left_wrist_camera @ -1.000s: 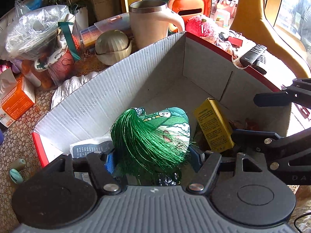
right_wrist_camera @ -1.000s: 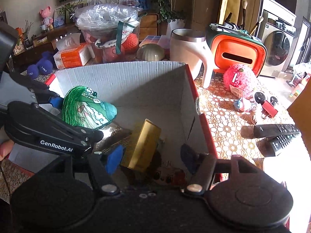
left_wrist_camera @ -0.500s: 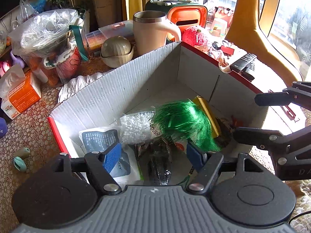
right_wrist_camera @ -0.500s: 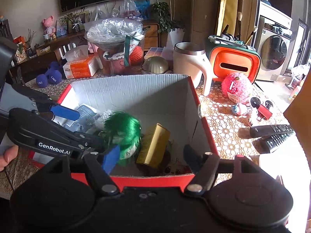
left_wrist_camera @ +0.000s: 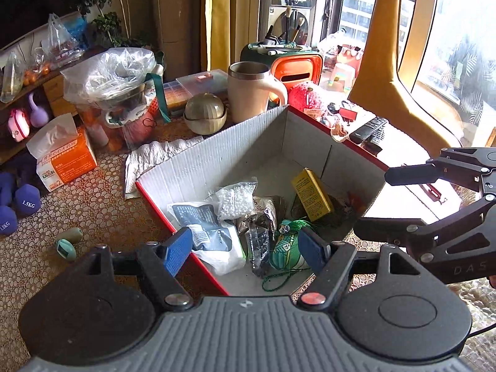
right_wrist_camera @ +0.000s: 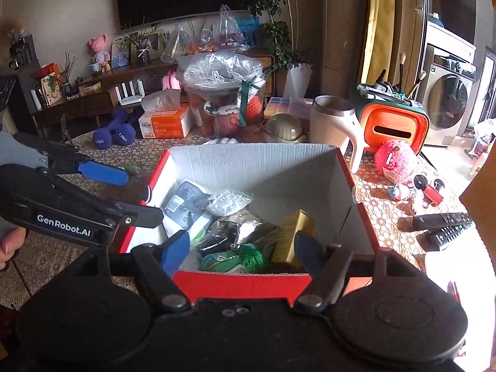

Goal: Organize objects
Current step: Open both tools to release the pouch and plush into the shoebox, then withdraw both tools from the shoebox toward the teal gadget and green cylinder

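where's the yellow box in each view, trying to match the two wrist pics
Left wrist view: the yellow box leans in the far right part of the red-edged carton, right of centre in the picture.
Right wrist view: the yellow box stands in the carton's near right corner, low and just right of centre.
Shared landmark: the cream mug behind the carton, beside the orange case.

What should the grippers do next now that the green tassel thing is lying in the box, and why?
Probably swing the right gripper, its jaws opening and empty, toward the remotes on the table. The green tassel ornament already lies in the cardboard box, and the left gripper is open and empty too.
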A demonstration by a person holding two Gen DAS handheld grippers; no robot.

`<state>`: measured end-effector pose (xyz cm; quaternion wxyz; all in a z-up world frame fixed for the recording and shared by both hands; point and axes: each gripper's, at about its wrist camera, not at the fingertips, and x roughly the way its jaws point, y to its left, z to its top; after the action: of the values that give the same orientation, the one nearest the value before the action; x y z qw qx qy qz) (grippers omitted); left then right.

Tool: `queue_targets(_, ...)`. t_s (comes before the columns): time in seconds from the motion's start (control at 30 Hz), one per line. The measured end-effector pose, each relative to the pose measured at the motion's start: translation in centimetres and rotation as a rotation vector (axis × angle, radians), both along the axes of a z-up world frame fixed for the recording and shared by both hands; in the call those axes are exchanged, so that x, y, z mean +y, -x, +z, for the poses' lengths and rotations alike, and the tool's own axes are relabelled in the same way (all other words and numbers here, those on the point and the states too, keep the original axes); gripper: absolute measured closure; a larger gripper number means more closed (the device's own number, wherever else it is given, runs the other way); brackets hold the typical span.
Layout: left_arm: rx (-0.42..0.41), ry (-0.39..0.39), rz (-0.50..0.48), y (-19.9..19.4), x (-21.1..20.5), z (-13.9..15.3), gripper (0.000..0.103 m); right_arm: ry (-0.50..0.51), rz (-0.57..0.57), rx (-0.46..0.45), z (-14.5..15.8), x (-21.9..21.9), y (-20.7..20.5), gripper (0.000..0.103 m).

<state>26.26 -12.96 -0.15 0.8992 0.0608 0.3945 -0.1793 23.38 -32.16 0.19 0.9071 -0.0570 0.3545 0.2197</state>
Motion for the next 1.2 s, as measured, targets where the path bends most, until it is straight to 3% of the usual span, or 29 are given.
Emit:
queue_targets(0.5,-0.092,0.035,0.11,5.2,8.4,2.5,0.017,-0.026,0.086,-0.032,2.7,6.4,3.8,0.017)
queue_targets(0.73,-0.096,0.034,0.18,6.5,12.9,1.8,0.014,-0.025,0.116,-0.03,2.6,9.2,4.0,0.008)
queue_targets(0.8,-0.095,0.032,0.202,6.8,14.1,1.4,0.006,-0.027,0.122,-0.026,2.4,10.0,3.8,0.005)
queue_targets(1.2,-0.09,0.023,0.322,5.4,20.9,-2.4,0.001,-0.057,0.164,0.039,0.4,16.9,-0.6,0.004)
